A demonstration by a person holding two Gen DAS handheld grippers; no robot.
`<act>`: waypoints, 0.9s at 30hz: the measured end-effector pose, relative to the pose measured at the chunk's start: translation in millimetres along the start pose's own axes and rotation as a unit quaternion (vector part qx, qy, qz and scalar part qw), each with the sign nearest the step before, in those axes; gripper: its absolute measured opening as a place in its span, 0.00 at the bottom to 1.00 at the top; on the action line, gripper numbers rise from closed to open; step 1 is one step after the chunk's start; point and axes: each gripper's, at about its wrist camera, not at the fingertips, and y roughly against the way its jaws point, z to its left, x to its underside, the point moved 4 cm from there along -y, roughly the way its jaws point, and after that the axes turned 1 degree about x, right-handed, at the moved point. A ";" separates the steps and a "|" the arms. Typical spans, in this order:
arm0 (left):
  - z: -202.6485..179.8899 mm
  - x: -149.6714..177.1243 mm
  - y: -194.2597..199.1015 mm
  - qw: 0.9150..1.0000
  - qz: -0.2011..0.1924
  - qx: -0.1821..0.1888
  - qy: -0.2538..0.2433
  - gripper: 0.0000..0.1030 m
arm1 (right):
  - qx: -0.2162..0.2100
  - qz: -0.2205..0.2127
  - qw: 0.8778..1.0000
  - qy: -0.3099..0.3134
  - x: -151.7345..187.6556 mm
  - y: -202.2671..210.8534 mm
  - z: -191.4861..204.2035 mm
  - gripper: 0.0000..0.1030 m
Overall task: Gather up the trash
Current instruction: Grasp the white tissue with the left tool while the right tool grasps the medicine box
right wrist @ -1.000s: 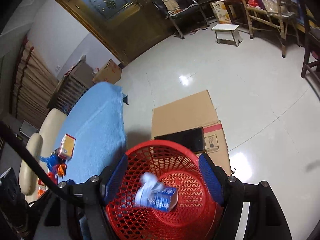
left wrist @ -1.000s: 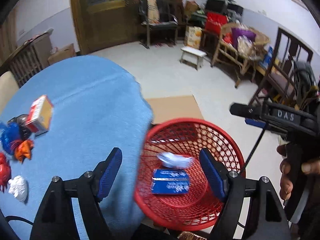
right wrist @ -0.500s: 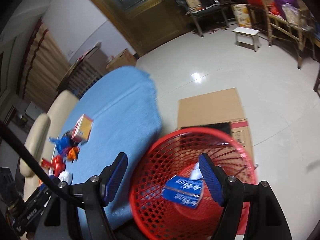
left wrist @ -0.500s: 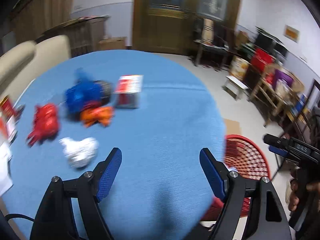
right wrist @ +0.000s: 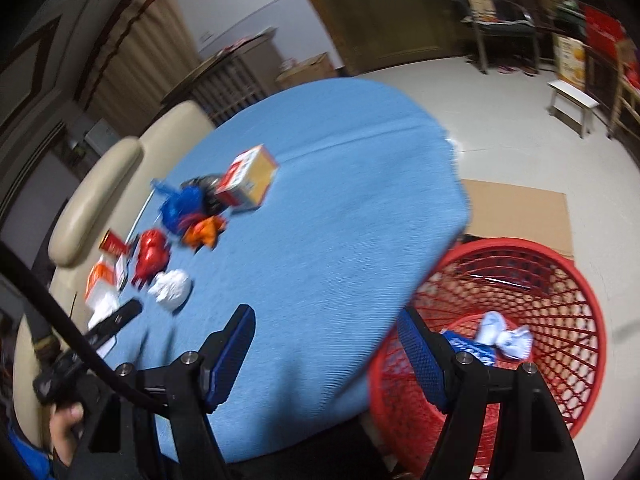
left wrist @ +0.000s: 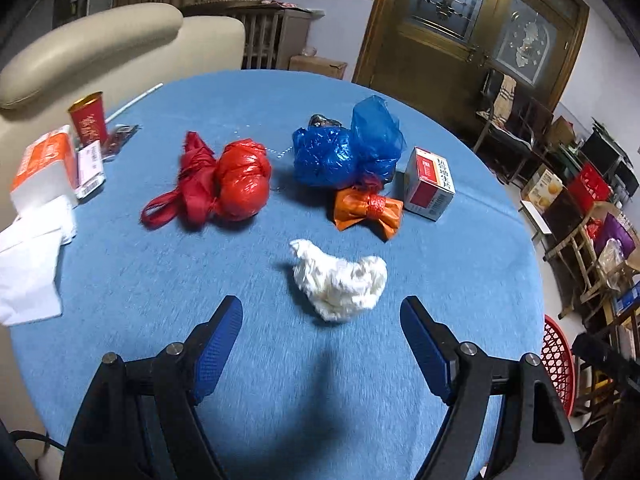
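Observation:
My left gripper (left wrist: pixel 322 342) is open and empty over the blue table (left wrist: pixel 460 264), just short of a crumpled white tissue (left wrist: pixel 340 280). Beyond it lie a red bag (left wrist: pixel 236 180), a blue bag (left wrist: pixel 344 148), an orange wrapper (left wrist: pixel 366 208) and a small red-and-white box (left wrist: pixel 430 184). My right gripper (right wrist: pixel 328 350) is open and empty above the table edge beside the red basket (right wrist: pixel 560 280), which holds a white wad (right wrist: pixel 504 338) and a blue packet (right wrist: pixel 468 346). The same trash shows at the table's left (right wrist: pixel 172 288).
A red cup (left wrist: pixel 88 120), an orange-and-white tissue pack (left wrist: pixel 44 168) and loose white tissues (left wrist: pixel 28 260) sit at the table's left. A cream sofa (left wrist: pixel 100 44) stands behind. Flat cardboard (right wrist: pixel 516 212) lies on the floor beyond the basket. Chairs and clutter line the far wall.
My left gripper swung from over the basket to the table and now faces the white tissue. My right gripper turned left from the basket toward the table. Both stay open.

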 end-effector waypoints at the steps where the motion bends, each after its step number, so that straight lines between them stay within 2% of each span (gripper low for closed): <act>1: -1.7 -1.4 -3.0 1.000 0.002 0.000 -0.002 0.79 | -0.002 0.003 1.000 0.005 0.6 -2.5 5.0 0.75; 7: -18.4 -11.6 -30.7 0.999 0.023 0.002 -0.023 0.80 | -0.012 0.014 0.999 0.028 2.0 -12.2 26.1 0.75; 11: -20.6 -13.9 -54.1 0.999 0.037 -0.015 -0.035 0.80 | -0.015 0.018 0.999 0.031 -2.3 -20.1 31.1 0.75; 12: -20.6 -12.8 -59.8 0.998 0.041 -0.022 -0.040 0.69 | -0.015 0.018 0.999 0.031 -4.6 -22.4 31.8 0.75; 13: -22.0 -11.1 -63.8 0.998 0.042 -0.020 -0.050 0.54 | -0.014 0.018 0.999 0.032 -7.0 -24.2 32.8 0.75; 14: -23.9 -10.0 -65.1 0.997 0.042 -0.012 -0.057 0.46 | -0.014 0.018 0.999 0.032 -7.0 -24.2 32.8 0.75; 15: -25.1 -10.1 -62.0 0.997 0.034 -0.015 -0.062 0.43 | -0.012 0.017 0.999 0.034 -11.0 -27.2 33.9 0.75; 20: -21.4 -3.8 -45.2 0.998 0.018 -0.024 -0.056 0.39 | -0.004 0.001 0.999 0.036 -37.6 -42.9 45.1 0.75; 23: -12.1 7.0 -32.4 0.999 0.010 -0.029 -0.040 0.39 | -0.013 -0.024 0.999 0.023 -71.7 -67.3 65.9 0.75; 27: -3.1 12.3 -20.5 0.999 -0.002 -0.035 -0.025 0.39 | -0.007 -0.023 0.999 0.021 -100.8 -103.1 86.9 0.75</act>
